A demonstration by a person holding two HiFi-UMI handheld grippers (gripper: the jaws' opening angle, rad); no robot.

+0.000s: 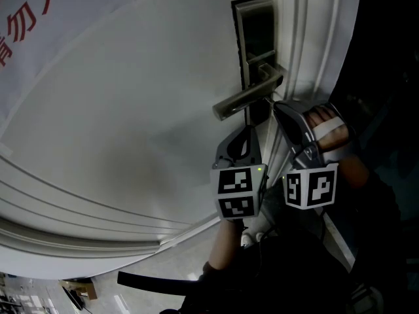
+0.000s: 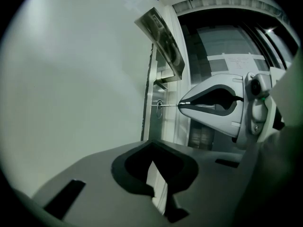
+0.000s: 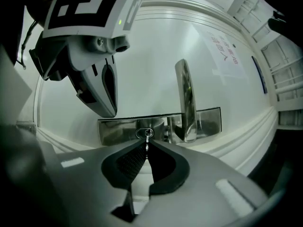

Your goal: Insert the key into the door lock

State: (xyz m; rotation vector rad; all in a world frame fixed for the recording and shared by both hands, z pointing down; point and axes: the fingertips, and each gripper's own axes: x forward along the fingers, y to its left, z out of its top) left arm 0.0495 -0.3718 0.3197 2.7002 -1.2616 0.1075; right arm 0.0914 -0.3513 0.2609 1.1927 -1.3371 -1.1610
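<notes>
Hand (image 1: 327, 126): nearest the camera, wrapped round the back of the right tongs, white strap across it.
Marker cubes: side by side, just apart, left one (image 1: 236, 191) and right one (image 1: 311, 187).
Left tongs (image 2: 151, 142): tips pinched together with nothing in them, parked just beside the right tongs under the lever, aimed at the door.
Right tongs (image 3: 146, 144): clamped down on the key, nose pointed straight at the lock.
Key (image 3: 147, 140): thin metal shank sticking out past the right tongs' tips, far end right at the keyhole and looking like it's in. No clue how deep, tbh.
Keyhole (image 3: 145, 133): small oval ring on the plate, below the lever.
Lock plate (image 3: 118, 130): long, shiny metal, flat on the door near its edge.
Lever handle (image 1: 245, 97): silver, sticking out from the plate, just above both tongs.
Door (image 1: 131, 110): plain white, moulded frame (image 1: 308, 38) along its lock-side edge.
Sheet (image 1: 39, 5): white with red print, stuck on the door well away from the lock.
</notes>
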